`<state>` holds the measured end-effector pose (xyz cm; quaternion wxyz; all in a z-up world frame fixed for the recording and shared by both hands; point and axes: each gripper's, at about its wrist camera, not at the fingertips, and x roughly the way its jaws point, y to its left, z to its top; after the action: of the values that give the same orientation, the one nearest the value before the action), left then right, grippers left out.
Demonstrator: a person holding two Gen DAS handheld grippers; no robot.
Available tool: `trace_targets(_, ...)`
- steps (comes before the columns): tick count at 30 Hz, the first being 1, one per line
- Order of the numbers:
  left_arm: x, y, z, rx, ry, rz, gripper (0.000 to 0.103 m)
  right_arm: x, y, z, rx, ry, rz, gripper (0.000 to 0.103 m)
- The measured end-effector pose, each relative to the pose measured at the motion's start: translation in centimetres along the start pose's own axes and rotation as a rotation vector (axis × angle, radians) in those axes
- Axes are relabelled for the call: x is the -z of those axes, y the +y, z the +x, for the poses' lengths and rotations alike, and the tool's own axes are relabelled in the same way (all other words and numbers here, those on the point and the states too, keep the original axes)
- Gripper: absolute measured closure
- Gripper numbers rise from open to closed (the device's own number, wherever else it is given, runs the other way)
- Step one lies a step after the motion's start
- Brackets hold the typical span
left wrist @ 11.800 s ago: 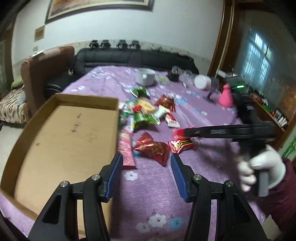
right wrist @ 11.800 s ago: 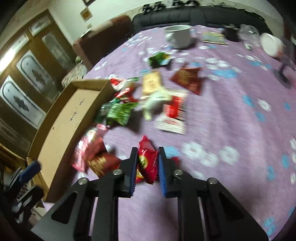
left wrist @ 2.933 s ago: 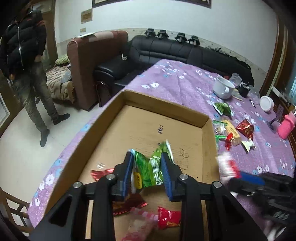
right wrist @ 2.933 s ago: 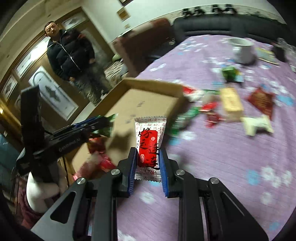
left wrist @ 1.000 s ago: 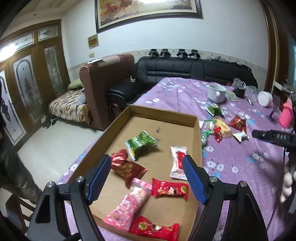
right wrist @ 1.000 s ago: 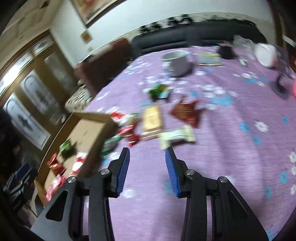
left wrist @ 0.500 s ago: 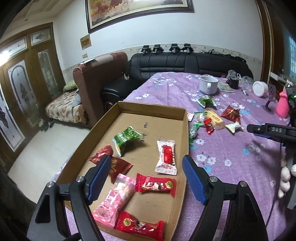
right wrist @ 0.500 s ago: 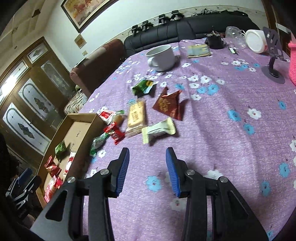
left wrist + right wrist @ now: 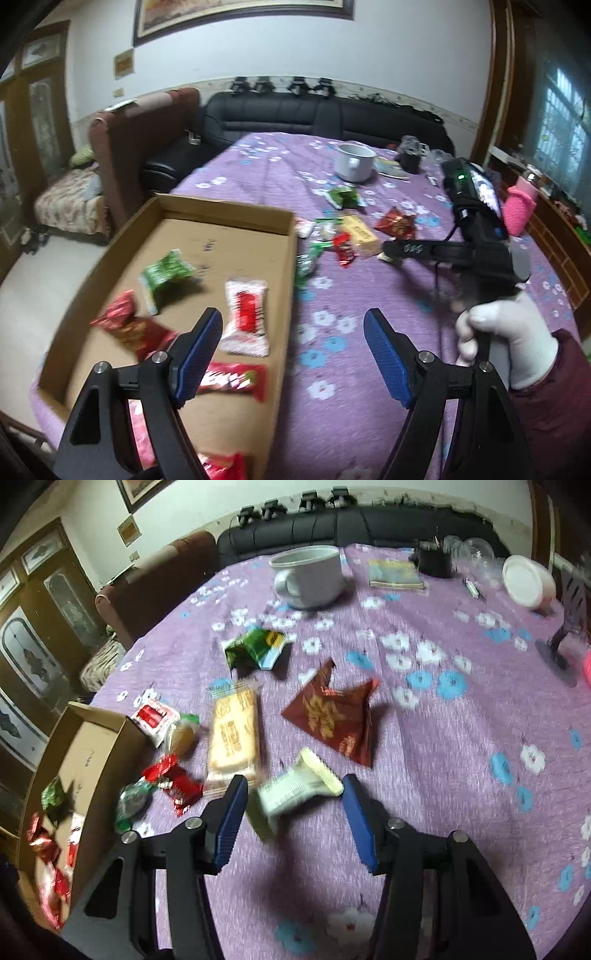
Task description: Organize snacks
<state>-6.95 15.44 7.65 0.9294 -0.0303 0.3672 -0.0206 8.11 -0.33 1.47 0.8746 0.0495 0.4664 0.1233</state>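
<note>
A cardboard box [image 9: 221,210] on the purple tablecloth holds several snacks, among them a green packet [image 9: 166,273] and a white-and-red packet [image 9: 245,314]. My left gripper [image 9: 291,321] hangs open and empty above the box's right wall. Loose snacks lie right of the box: a biscuit packet [image 9: 232,734], a dark red packet [image 9: 332,716], a green packet [image 9: 255,648] and small red candies [image 9: 173,779]. My right gripper [image 9: 294,784] straddles a pale green-white packet [image 9: 295,790]. Its jaws are closing, and the pads stand apart from the packet.
A white mug [image 9: 306,574], a booklet [image 9: 395,574], a dark cup [image 9: 434,563] and a white lidded tub [image 9: 524,581] stand at the table's far end. A pink object [image 9: 521,206] sits at the right edge. A black sofa [image 9: 317,118] lies beyond.
The left gripper has swung right, from over the box to its right wall. The right gripper has come down and forward until the pale packet lies between its jaws.
</note>
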Motion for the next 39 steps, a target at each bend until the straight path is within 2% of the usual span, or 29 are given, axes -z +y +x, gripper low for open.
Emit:
trace_targets(1, -0.4, -0.2, 0.6, 0.020, 0.011, 0.001, 0.024, 0.2, -0.2, -0.1, -0.004, 0.009, -0.004, 0.077)
trace_targets(2, -0.6, -0.3, 0.9, 0.031, 0.018, 0.000, 0.025, 0.3, -0.6, -0.3, -0.013, 0.016, -0.003, 0.082)
trace_targets(4, -1.4, -0.7, 2.2, 0.065, 0.043, -0.001, 0.025, 0.6, -1.4, -0.8, -0.024, 0.024, 0.003, 0.082)
trace_targets(6, -2.3, -1.2, 3.8, 0.097, 0.074, 0.002, 0.035, 1.5, -2.9, -2.0, -0.022, 0.027, 0.009, 0.082)
trace_targets(9, -3.7, -2.1, 6.2, 0.103, 0.107, 0.012, 0.036, 3.1, -4.8, -3.5, -0.046, 0.032, 0.021, 0.082)
trace_targets(13, -5.5, -3.4, 9.4, 0.077, 0.132, 0.014, 0.036, 4.1, -6.9, -4.3, -0.132, 0.017, 0.069, 0.082)
trace_targets(15, -6.2, -4.1, 10.9, 0.037, 0.142, 0.025, 0.036, 4.1, -7.5, -4.3, -0.169, 0.023, 0.097, 0.082)
trace_targets(19, -6.7, -4.9, 13.4, -0.032, 0.158, 0.058, 0.037, 4.0, -7.6, -4.2, -0.194, 0.027, 0.100, 0.082)
trace_targets(20, -6.7, -5.1, 13.9, -0.038, 0.168, 0.067, 0.043, 3.9, -7.6, -4.2, -0.203, 0.029, 0.102, 0.082)
trace_targets(21, -6.5, -5.4, 14.7, -0.037, 0.186, 0.086, 0.060, 4.0, -7.7, -4.2, -0.210, 0.030, 0.107, 0.082)
trace_targets(23, -6.0, -5.9, 15.9, -0.016, 0.234, 0.111, 0.088, 4.0, -7.8, -4.2, -0.217, 0.030, 0.113, 0.082)
trace_targets(26, -5.5, -6.3, 15.5, -0.015, 0.216, 0.120, 0.088, 4.0, -7.8, -4.3, -0.207, 0.023, 0.109, 0.082)
trace_targets(31, -5.4, -5.5, 13.6, 0.050, 0.194, 0.056, 0.088, 3.9, -7.7, -4.9, -0.209, -0.010, 0.101, 0.082)
trace_targets(36, -5.0, -3.3, 8.3, 0.124, 0.117, -0.016, 0.088, 3.9, -7.0, -6.2, -0.245, -0.058, 0.071, 0.082)
trace_targets(39, -4.3, -0.5, 4.8, 0.105, 0.066, -0.062, 0.088, 4.2, -5.6, -6.6, -0.264, -0.072, 0.026, 0.082)
